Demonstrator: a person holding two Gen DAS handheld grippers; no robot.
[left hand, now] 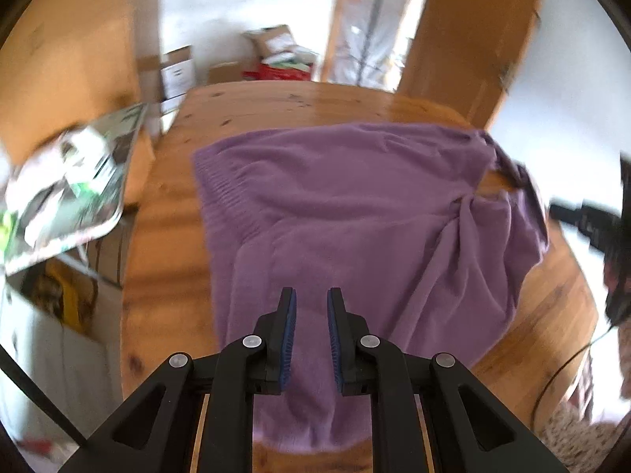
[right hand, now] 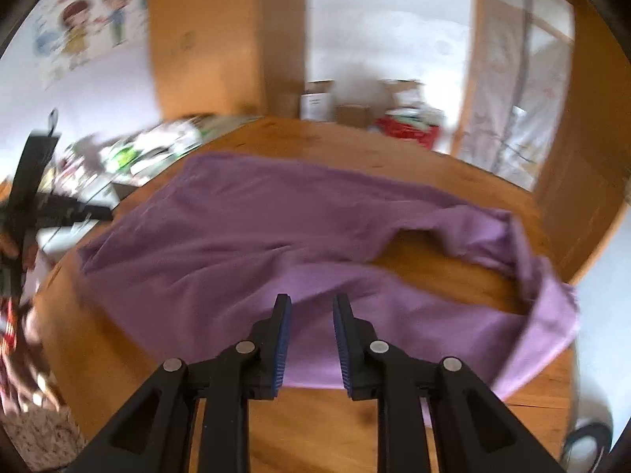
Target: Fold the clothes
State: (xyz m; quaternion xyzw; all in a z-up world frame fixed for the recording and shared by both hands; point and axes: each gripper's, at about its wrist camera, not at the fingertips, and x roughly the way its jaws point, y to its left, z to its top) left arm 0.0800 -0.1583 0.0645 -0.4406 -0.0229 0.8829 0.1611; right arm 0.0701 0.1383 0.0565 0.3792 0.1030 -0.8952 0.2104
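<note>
Across the wooden table [left hand: 165,205] lies a purple garment [left hand: 335,213], spread mostly flat and covering much of the top; both views are motion-blurred. Its ribbed hem runs down the left side in the left wrist view, and the cloth bunches into a twisted knot of folds toward the right. In the right wrist view the same purple garment [right hand: 236,236] stretches left to right, with a sleeve-like strip curving around a bare patch of wood on the right and trailing to the table edge.

Left gripper [left hand: 311,295] hangs over the near part of the garment, pointing down and forward; cloth shows in the gap and under the tips. Jaws stand apart, blue pads facing each other, nothing pinched. Whether the tips touch the cloth cannot be told.

Right gripper [right hand: 311,301] sits above the near edge of the garment, pointing down at a slant. Jaws apart with fabric visible behind the gap, no grip on it. The other gripper shows as a dark blurred shape at far left in this view, and likewise at far right in the left wrist view.

Off the table: a printed sheet [left hand: 67,193] to the left, cardboard boxes [left hand: 177,71] behind, a cartoon wall poster [right hand: 79,27].
</note>
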